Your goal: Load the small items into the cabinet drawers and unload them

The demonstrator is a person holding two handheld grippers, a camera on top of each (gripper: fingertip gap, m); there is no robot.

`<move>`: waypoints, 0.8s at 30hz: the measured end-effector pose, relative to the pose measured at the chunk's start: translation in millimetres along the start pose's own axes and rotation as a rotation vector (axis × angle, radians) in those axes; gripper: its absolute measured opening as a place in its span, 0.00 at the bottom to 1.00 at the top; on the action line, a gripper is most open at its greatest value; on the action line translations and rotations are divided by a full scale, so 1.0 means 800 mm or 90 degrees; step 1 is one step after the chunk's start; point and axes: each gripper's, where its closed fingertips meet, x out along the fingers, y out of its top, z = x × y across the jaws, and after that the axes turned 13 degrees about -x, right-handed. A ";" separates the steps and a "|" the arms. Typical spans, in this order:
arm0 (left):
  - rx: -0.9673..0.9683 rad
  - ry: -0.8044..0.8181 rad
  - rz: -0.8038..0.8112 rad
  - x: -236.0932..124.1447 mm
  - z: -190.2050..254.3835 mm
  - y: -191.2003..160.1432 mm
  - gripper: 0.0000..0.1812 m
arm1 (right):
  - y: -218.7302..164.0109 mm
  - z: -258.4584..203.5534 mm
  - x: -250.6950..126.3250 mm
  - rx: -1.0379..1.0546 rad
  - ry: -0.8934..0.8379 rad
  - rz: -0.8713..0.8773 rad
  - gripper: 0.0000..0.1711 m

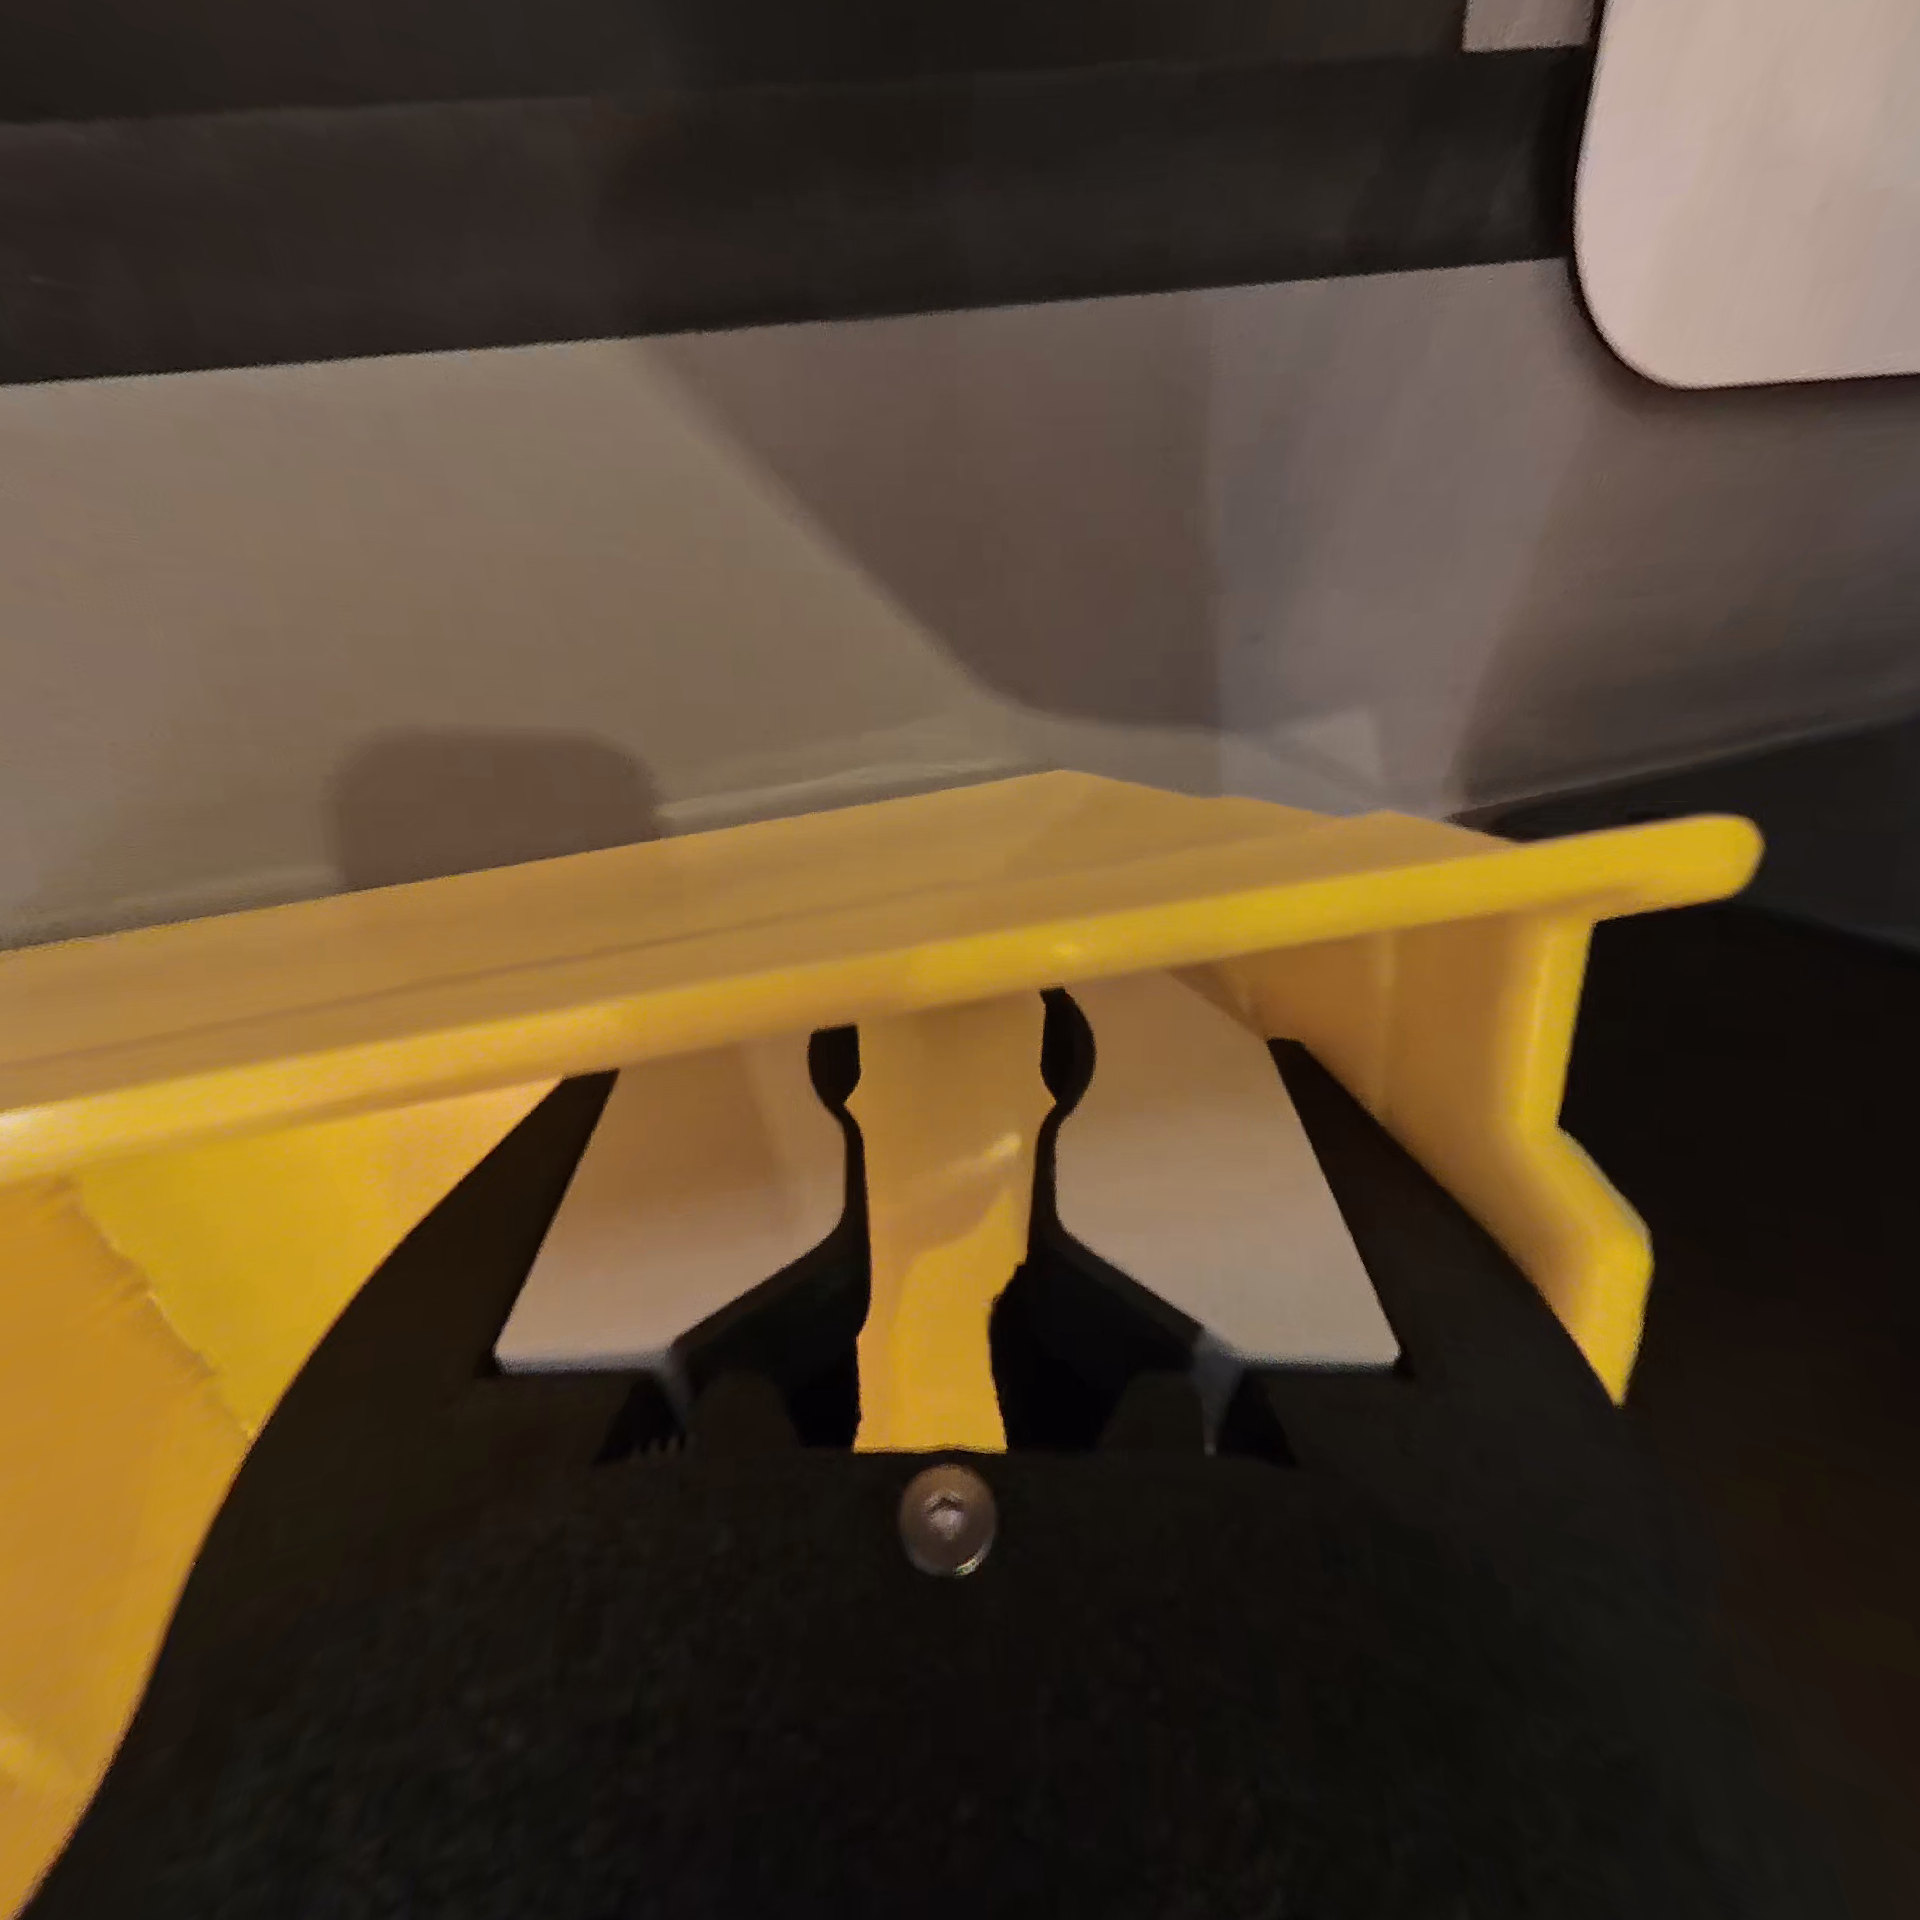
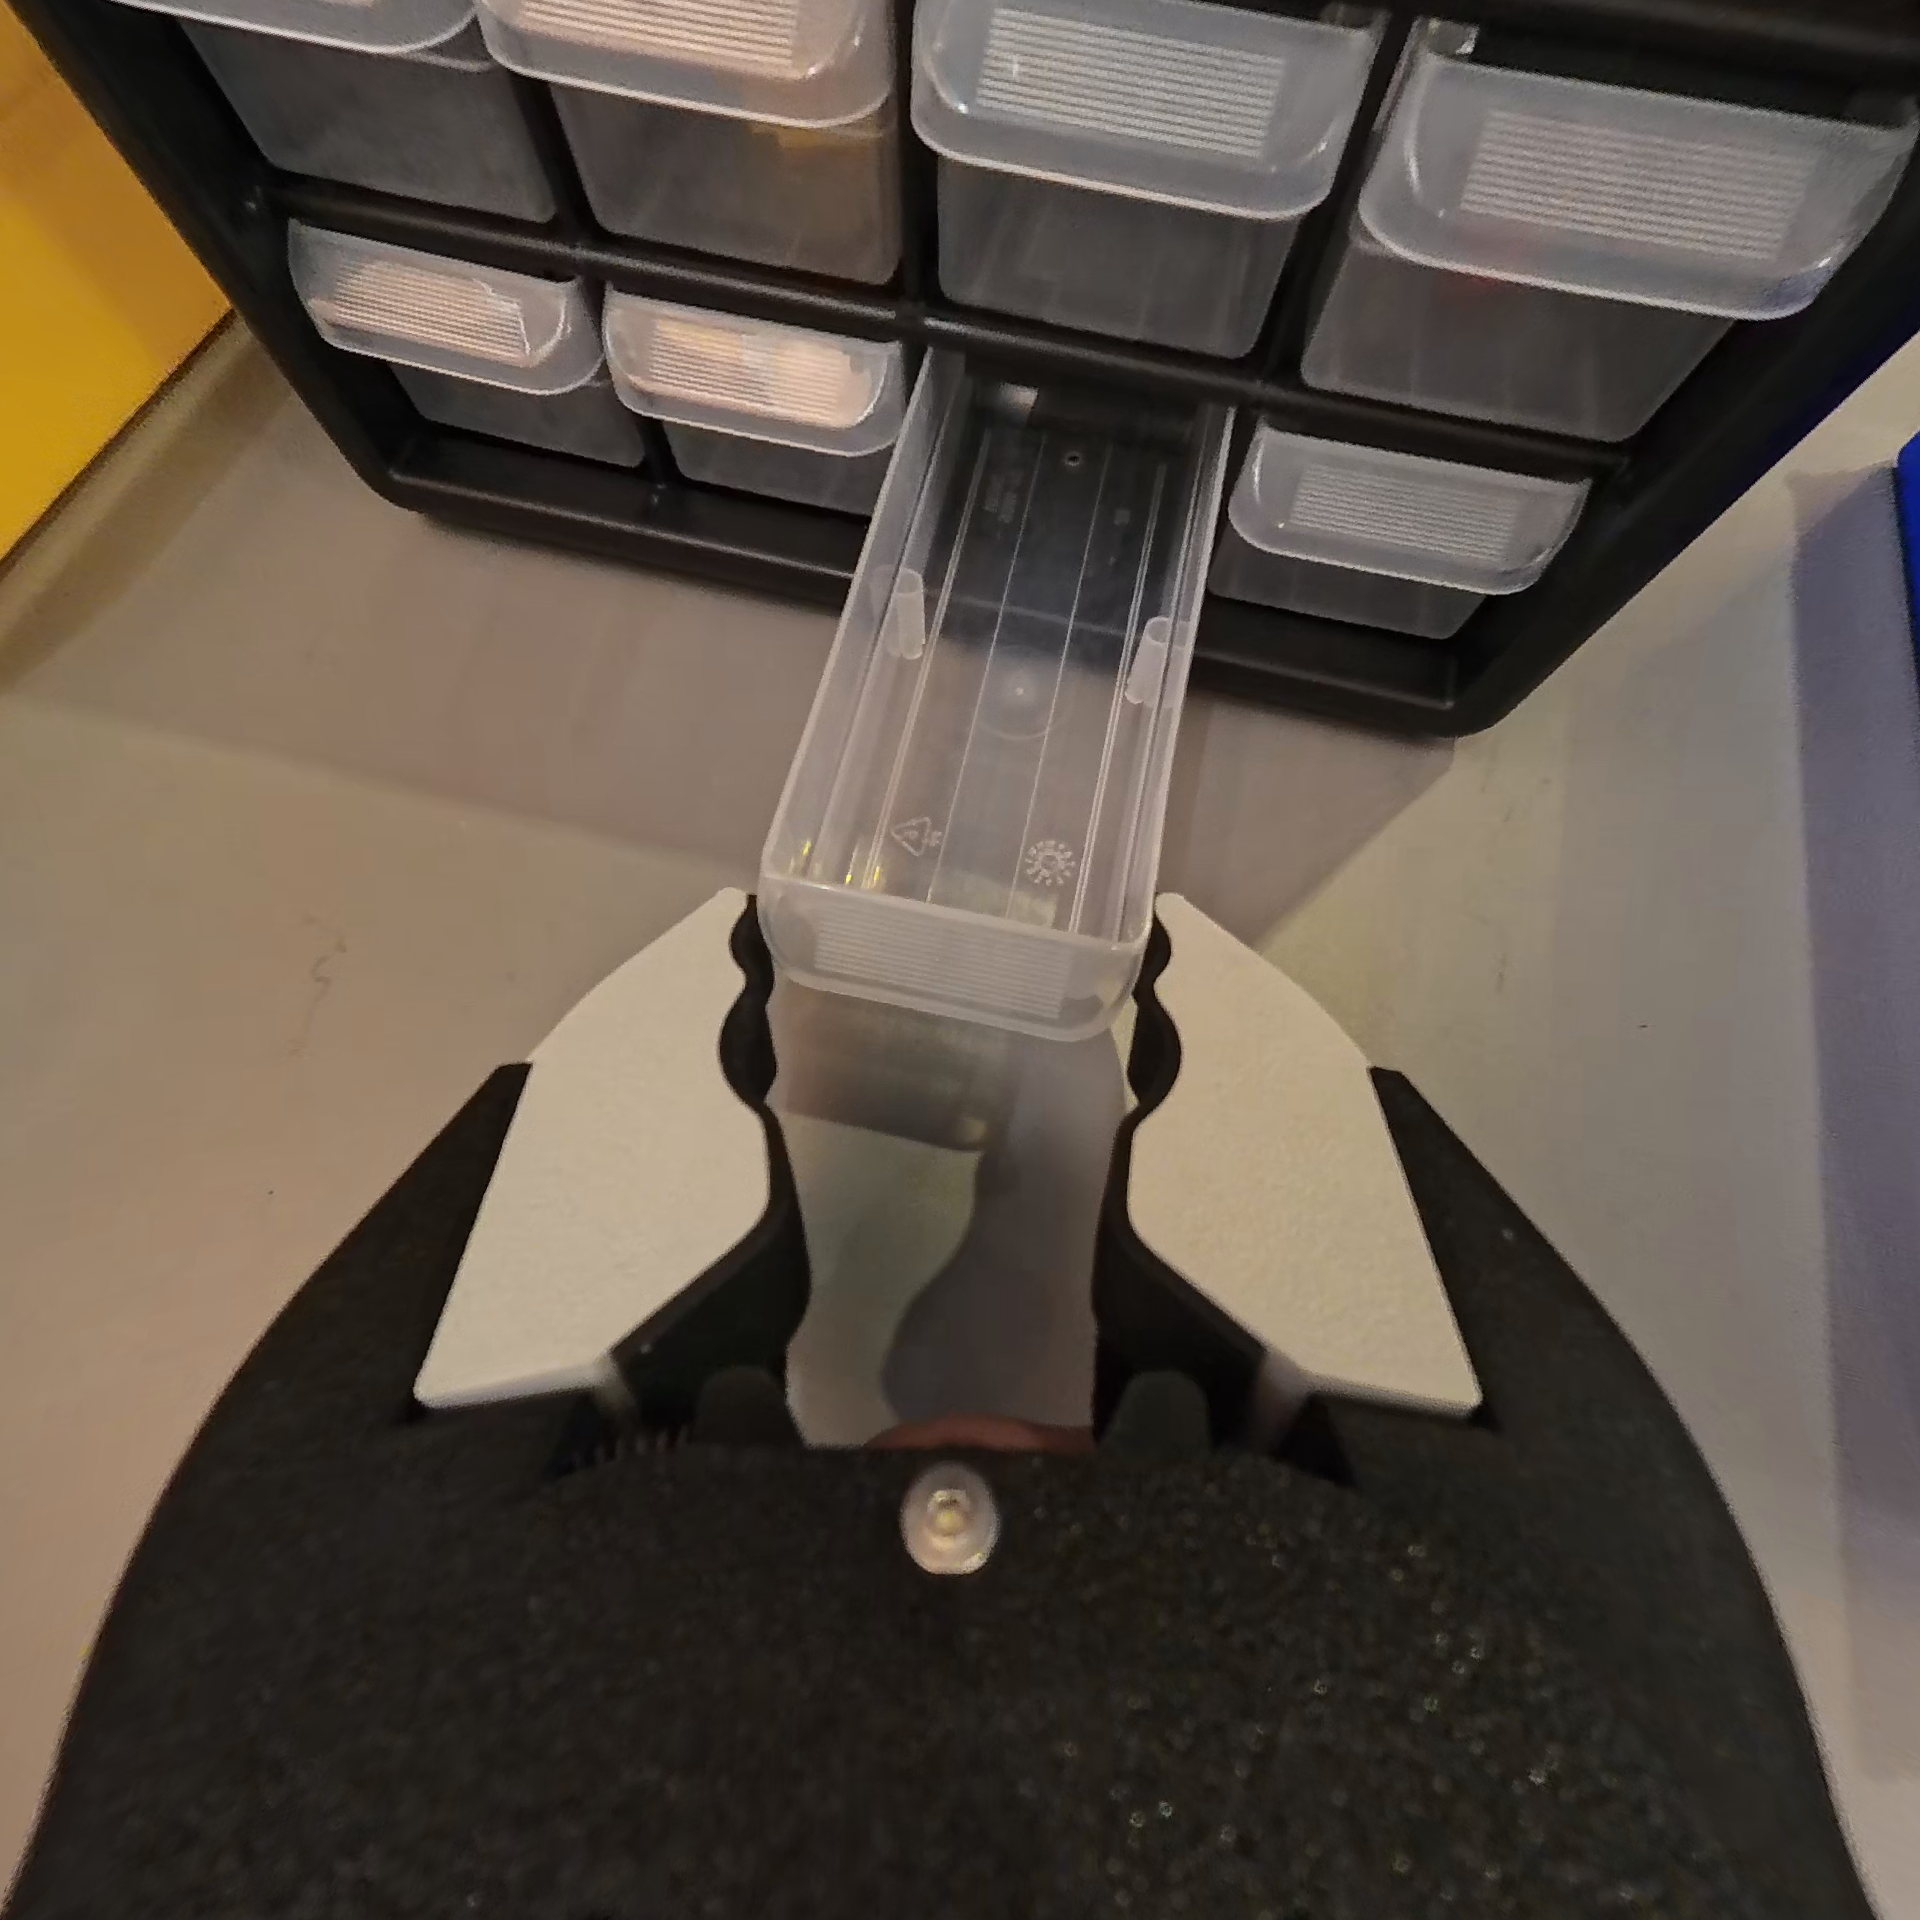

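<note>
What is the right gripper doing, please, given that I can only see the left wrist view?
Observer: The right gripper is closed on the front end of a clear drawer.
Operator: Is that drawer pulled out?
Observer: Yes, it sticks well out of the black cabinet, from the bottom row shown, third slot from the left.
Operator: Is anything inside it?
Observer: No, it looks empty; only its bare floor shows.
</note>
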 end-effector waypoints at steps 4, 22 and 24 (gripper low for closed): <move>-0.019 -0.022 0.007 0.001 0.004 0.003 0.16 | 0.000 0.000 0.000 0.000 0.000 0.000 0.39; 0.281 -0.040 0.076 -0.024 0.013 0.001 0.20 | 0.000 0.000 -0.001 0.003 0.004 0.001 0.39; 0.395 -0.035 0.105 -0.024 0.013 -0.009 0.20 | 0.000 0.000 0.000 -0.001 0.002 0.000 0.39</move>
